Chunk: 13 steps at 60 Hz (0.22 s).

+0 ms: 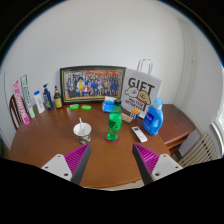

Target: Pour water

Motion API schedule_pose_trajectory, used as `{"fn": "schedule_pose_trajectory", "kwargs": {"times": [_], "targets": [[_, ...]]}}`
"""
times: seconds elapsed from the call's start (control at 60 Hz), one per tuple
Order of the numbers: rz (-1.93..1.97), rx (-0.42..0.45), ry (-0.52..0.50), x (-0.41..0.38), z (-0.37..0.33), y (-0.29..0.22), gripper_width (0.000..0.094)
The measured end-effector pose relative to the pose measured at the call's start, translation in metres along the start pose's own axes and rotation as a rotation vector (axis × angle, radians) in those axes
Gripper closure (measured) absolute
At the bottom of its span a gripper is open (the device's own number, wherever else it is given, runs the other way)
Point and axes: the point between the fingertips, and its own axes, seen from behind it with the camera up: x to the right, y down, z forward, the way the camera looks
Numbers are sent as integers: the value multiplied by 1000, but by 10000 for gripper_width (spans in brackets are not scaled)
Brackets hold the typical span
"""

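While the gripper (112,160) hangs released and empty over the wooden table (60,150), the green bottle (115,124) stands beyond its fingers beside a white cup (82,130), so a crooked approach could tip the bottle.

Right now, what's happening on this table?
A person's handheld gripper hovers open over a wooden table, holding nothing. Beyond its fingers stand a green bottle and a white cup. A blue jug, a gift bag and a framed group photo sit further back. No pouring has begun.
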Motion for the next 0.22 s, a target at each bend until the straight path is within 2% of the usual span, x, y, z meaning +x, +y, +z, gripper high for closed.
{"fn": "schedule_pose_trajectory", "kwargs": {"times": [0.217], "targets": [[-6,10,-16,-9,-7,-2,82]]}}
